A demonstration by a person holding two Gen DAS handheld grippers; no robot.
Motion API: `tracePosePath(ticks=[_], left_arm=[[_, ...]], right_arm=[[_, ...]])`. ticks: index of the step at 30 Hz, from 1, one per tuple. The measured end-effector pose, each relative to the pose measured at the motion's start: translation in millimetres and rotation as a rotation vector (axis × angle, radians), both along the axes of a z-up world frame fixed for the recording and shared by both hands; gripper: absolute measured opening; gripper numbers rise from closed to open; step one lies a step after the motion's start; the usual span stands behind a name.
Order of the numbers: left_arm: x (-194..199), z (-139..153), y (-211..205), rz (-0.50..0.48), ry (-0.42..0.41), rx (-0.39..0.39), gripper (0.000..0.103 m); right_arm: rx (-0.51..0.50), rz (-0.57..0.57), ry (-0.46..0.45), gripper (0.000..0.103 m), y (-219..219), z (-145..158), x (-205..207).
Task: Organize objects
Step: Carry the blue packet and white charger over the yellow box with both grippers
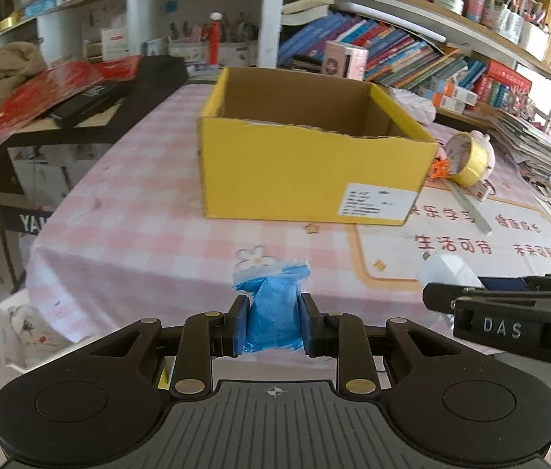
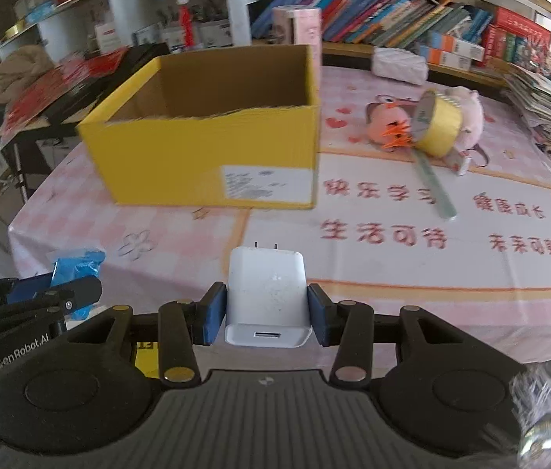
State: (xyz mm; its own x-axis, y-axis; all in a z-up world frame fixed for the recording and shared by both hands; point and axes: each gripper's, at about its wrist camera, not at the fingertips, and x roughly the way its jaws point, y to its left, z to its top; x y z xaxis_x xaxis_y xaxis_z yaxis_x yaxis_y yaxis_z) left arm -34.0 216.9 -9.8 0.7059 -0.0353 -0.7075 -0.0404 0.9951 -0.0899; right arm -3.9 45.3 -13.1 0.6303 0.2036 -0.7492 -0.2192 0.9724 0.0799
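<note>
My left gripper (image 1: 273, 322) is shut on a blue plastic packet (image 1: 273, 305) and holds it above the near edge of the table. My right gripper (image 2: 266, 312) is shut on a white charger plug (image 2: 267, 293), prongs pointing forward. An open yellow cardboard box (image 1: 306, 164) stands ahead on the pink checked tablecloth (image 1: 127, 211); it also shows in the right wrist view (image 2: 205, 156). The right gripper shows at the right of the left view (image 1: 509, 312), the left gripper at the left of the right view (image 2: 41, 297).
Right of the box lie a yellow tape roll (image 2: 437, 127), pink plush toys (image 2: 388, 121), an orange clip (image 2: 396, 135) and a ruler (image 2: 433, 185). Bookshelves (image 1: 392, 47) stand behind. A dark side table with red papers (image 1: 49, 97) is on the left.
</note>
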Motion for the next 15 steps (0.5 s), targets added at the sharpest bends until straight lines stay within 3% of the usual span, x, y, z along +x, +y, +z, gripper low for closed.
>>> tracePosePath(ticks=[15], left_arm=[[-28.3, 8.6, 26.7, 0.024, -0.044, -0.002, 0.025]], right_arm=[[-0.012, 0.053, -0.016, 0.042, 37.8, 5.1, -27.4]])
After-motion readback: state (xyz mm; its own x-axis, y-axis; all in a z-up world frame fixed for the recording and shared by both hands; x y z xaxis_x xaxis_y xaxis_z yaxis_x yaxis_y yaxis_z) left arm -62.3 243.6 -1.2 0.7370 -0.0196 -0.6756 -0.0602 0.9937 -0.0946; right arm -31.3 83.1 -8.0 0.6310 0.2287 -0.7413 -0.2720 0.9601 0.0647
